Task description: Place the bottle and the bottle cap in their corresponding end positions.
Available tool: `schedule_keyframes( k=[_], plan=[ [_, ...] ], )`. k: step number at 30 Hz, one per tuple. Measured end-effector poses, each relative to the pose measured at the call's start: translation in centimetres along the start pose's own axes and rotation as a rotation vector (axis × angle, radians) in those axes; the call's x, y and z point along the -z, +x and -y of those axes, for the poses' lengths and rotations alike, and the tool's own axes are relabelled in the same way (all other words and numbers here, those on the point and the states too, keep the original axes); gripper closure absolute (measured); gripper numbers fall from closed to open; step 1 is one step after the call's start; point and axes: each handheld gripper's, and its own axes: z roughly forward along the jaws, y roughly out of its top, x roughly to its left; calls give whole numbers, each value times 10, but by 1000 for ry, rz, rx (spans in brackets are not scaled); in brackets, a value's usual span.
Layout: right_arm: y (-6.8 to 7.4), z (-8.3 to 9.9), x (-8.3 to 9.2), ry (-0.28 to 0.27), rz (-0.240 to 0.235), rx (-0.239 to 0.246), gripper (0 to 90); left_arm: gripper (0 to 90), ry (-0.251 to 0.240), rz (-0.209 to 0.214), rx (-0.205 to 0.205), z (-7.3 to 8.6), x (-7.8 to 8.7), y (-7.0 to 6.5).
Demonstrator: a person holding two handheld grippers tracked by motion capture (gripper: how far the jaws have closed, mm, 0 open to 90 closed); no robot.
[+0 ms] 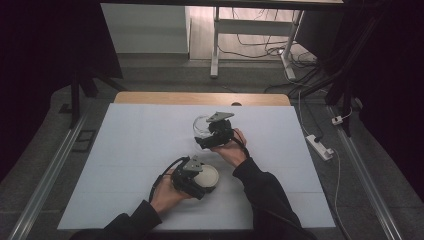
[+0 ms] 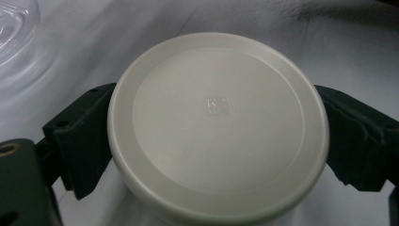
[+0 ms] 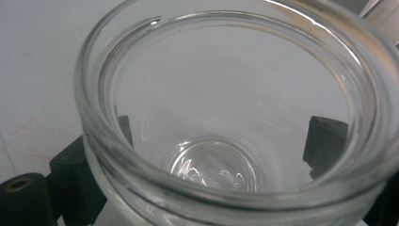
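Lid [image 2: 216, 127], round, smooth and cream-white, sits clamped between the left tool's [image 1: 196, 176] 2 black jaws. Right tool [image 1: 214, 134] grips the clear glass jar [image 3: 226, 117], open-mouthed, nearby on the pale table [image 1: 125, 165].

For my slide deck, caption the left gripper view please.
Left gripper clamps a cream round lid between its black jaws above the white table.

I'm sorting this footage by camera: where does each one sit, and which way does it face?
High view: above the person's side, facing forward and down on the table; forearms, hands, both hand-held grippers show.
Left gripper view: on the left hand-held gripper, facing the white lid between its jaws.
Right gripper view: on the right hand-held gripper, looking into the glass jar.
Shared: the jar also appears in the left gripper view's corner.
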Motion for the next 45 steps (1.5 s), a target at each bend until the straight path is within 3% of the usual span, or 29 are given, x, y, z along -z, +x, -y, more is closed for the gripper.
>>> schedule_keyframes(
  k=[14,20,25,32,45],
  plan=[
    [-6,6,-9,5,22,-4,64,77,60,-10,-11,0,-13,6],
    [-7,8,-10,5,19,-12,63,75,112,-24,-32,-2,-16,5],
    [-8,8,-10,13,18,-24,61,71,118,-18,-26,-2,-17,6],
    [-8,8,-10,16,17,-30,56,27,117,-20,-22,-2,-17,6],
    [-9,7,-7,17,-18,-56,5,0,49,-1,3,0,-9,8]
  ],
)
